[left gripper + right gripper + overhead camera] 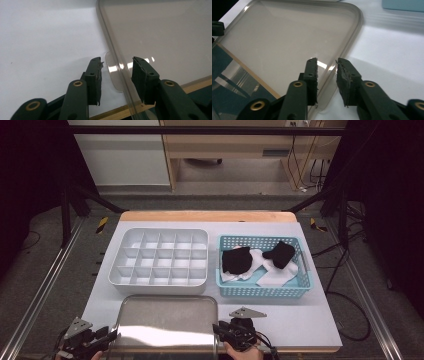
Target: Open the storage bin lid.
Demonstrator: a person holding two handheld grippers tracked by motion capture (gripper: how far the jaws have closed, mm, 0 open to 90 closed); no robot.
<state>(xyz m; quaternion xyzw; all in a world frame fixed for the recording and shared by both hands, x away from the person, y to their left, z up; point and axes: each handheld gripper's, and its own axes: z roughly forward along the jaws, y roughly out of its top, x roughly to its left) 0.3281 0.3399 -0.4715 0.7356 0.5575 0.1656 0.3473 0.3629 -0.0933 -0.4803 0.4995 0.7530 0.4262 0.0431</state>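
We found the clear lid [167, 320] lying flat at the near edge of the table [300, 320], just near of the white divided tray [159, 257]. The left gripper [117, 72] stood part open astride the lid's left rim. The right gripper [326, 72], part open, straddled its right rim. Neither jaw pair had closed on it.

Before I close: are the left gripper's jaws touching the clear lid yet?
Apart. In the left gripper view, the left gripper straddles the clear lid edge, gaps visible either side.

A clear, smoky-tinted rectangular lid [167, 320] lies flat at the table's near edge, overhanging it.
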